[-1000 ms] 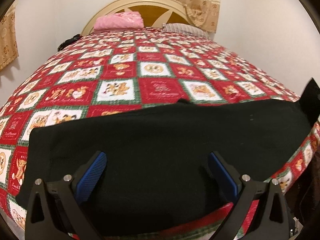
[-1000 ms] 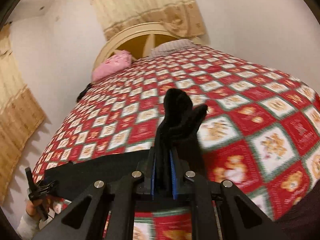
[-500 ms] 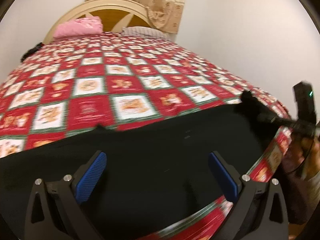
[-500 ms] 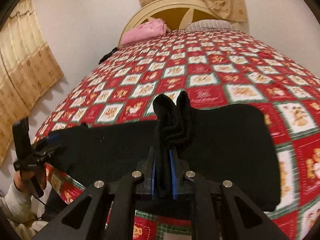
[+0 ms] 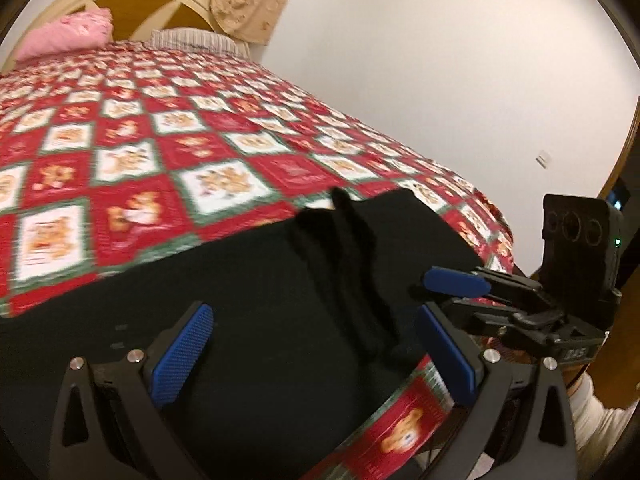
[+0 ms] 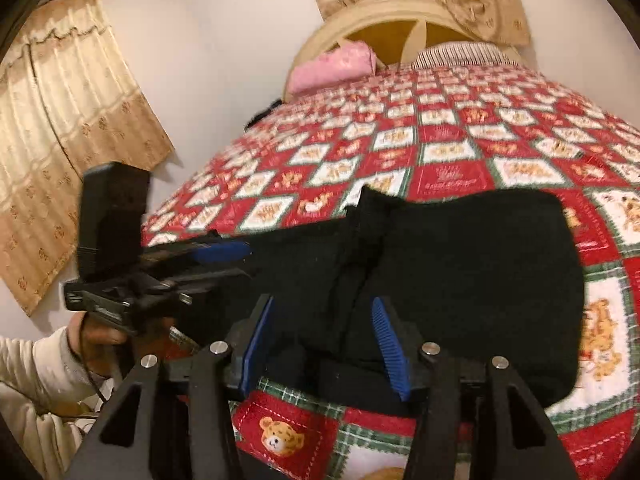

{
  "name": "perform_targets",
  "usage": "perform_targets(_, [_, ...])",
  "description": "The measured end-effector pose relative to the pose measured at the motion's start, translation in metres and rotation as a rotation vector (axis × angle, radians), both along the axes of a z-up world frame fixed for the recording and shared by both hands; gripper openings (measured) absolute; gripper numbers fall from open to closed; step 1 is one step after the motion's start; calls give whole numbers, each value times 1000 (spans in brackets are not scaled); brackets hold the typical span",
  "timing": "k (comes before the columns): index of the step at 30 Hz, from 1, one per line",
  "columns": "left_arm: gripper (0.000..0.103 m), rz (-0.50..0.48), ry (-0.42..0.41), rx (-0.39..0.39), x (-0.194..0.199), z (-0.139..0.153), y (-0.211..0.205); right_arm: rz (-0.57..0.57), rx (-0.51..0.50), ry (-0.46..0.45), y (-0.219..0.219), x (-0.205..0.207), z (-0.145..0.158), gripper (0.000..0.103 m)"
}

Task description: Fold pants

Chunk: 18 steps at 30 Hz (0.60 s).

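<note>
Two grippers over black knit pants (image 6: 460,272) on quilted patchwork bedspread (image 6: 452,160): left gripper (image 5: 316,354) wide open, right gripper (image 6: 324,344) opening, bunched ridge between pads, untouched.

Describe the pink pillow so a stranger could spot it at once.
Start at the bed's red teddy-bear quilt and follow it to the cream arched headboard. The pink pillow lies against the headboard's left half. Its neighbour, a striped pillow, is pale and sits to the right.

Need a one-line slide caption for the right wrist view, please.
Right gripper jaws opening over the black pants laid on the quilt.
</note>
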<state>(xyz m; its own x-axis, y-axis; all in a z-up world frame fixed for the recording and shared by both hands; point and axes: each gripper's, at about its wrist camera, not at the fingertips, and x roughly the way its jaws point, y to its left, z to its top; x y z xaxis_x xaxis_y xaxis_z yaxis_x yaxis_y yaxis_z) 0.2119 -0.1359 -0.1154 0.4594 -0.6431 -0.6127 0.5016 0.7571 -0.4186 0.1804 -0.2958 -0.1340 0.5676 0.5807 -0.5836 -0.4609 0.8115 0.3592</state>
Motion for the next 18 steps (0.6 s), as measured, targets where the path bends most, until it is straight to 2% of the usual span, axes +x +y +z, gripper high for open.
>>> perform_targets(3, [103, -17, 29, -25, 6, -2, -15, -6, 80, -1, -17, 0, 1, 53])
perform_targets(6, [96, -37, 55, -70, 13, -2, -25, -41, 131, -22, -31, 1, 0, 53])
perform_targets(8, [93, -34, 46, -69, 17, 0, -34, -86, 171, -47, -43, 2, -1, 53])
perform_targets(11, [79, -49, 57, -60, 24, -3, -50, -156, 208, -91, -57, 1, -1, 53])
perform_targets(13, [76, -44, 60, -55, 24, -3, -56, -209, 207, -134, -66, -2, 1, 53])
perform_targets(15, [67, -51, 58, -55, 24, -3, -60, -258, 225, -155, -77, -2, 2, 56])
perform_targets(17, [44, -46, 59, -36, 24, -4, -62, -297, 256, -165, -88, -3, 2, 57])
perform_targets(18, [37, -45, 65, -37, 25, -5, -61, -315, 273, -169, -94, -3, 2, 58])
